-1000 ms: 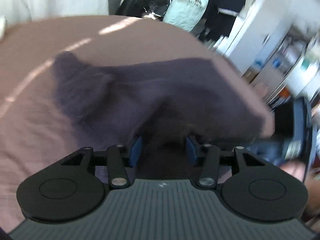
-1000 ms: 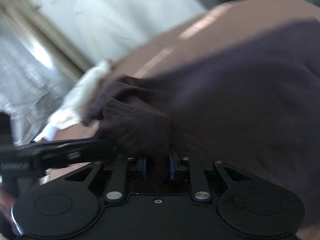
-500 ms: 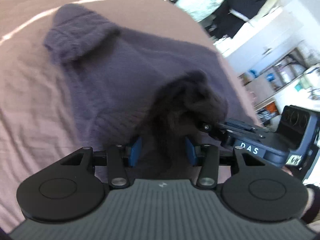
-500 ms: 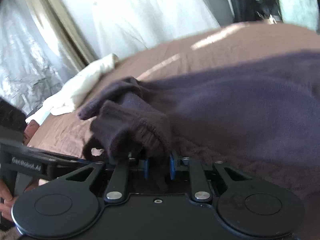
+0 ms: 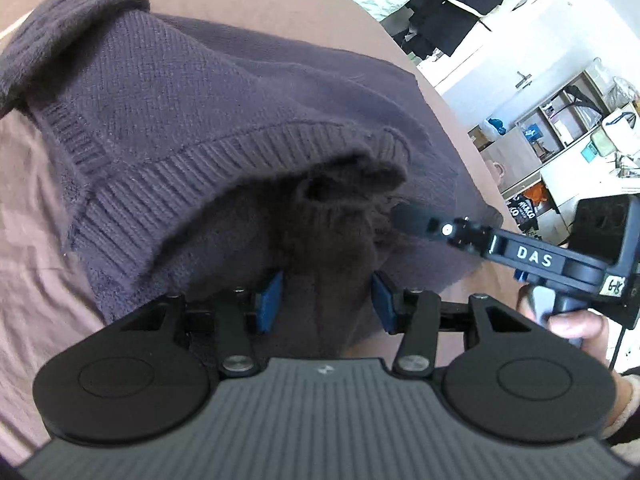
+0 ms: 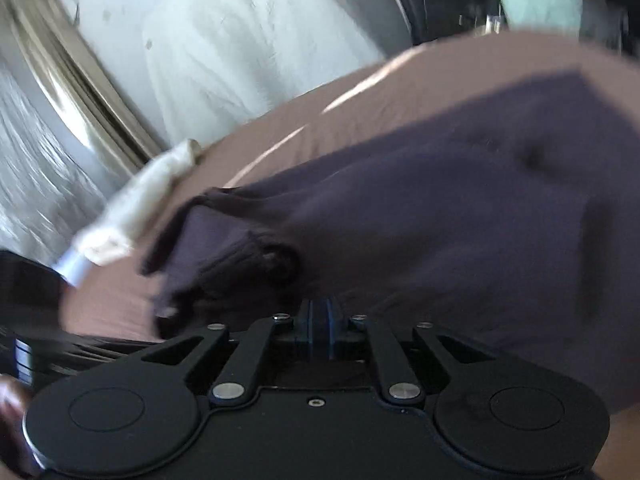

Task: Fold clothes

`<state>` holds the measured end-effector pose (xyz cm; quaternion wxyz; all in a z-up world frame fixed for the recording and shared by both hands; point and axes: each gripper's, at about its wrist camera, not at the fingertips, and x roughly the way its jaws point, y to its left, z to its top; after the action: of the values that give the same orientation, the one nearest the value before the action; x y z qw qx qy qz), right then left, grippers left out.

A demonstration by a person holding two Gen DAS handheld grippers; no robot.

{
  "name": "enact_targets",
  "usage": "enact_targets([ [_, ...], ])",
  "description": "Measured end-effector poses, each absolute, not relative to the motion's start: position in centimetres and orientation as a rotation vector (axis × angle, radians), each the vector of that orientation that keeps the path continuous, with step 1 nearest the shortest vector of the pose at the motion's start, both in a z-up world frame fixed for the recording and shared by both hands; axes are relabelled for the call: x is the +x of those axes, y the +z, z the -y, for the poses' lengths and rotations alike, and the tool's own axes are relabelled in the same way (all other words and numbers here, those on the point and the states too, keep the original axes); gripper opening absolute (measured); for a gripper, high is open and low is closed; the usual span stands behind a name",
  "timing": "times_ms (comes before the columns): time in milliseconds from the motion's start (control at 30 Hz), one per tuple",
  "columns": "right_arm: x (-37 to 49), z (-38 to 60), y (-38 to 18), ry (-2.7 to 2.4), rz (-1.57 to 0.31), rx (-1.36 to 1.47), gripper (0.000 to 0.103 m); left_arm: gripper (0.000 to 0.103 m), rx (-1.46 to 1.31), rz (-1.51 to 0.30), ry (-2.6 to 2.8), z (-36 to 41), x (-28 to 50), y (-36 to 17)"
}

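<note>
On the brown bedspread (image 5: pixel 24 240) your purple sweater (image 5: pixel 208 92) lay partly folded, its hem bunched in your left gripper (image 5: pixel 326 294), your right gripper (image 6: pixel 318 326) pinched nearly shut with nothing visible between its pads, so flattening remained.

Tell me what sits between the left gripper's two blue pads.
In the left wrist view, a bunched fold of the dark purple knit sweater fills the gap at the left gripper, its blue pads pressing on either side.
</note>
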<state>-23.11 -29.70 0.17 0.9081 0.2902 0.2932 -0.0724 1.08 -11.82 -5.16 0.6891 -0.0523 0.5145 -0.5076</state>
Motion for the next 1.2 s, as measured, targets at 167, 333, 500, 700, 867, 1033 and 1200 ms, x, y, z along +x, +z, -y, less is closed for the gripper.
enact_targets([
  [167,-23.0,29.5,-0.1,0.0,-0.543,0.727,0.057,0.047,-0.206,-1.229,-1.103,9.8,2.5,-4.2],
  [333,-22.4,27.8,0.2,0.05,-0.581,0.619,0.067,0.048,-0.216,-1.154,-1.032,7.3,3.6,-2.2],
  [500,-18.6,25.5,-1.5,0.041,-0.754,0.486,0.08,0.047,-0.219,-1.178,-0.931,8.1,4.7,-3.8],
  [700,-15.6,24.3,-1.4,0.005,-0.742,0.326,0.039,0.048,-0.356,-1.136,-0.87,7.2,4.9,-4.7],
  [867,-18.5,21.5,2.3,-0.052,-0.614,0.086,0.021,0.048,-0.461,-0.95,-0.81,5.7,4.1,-2.9],
  [1033,-22.4,23.8,2.2,-0.232,-0.63,0.185,0.022,0.055,-0.404,-0.877,-0.894,6.1,2.9,-2.0],
  [1200,-22.5,24.7,-1.7,-0.233,-0.754,0.381,0.03,0.055,-0.226,-1.067,-0.928,10.1,2.1,-5.5],
])
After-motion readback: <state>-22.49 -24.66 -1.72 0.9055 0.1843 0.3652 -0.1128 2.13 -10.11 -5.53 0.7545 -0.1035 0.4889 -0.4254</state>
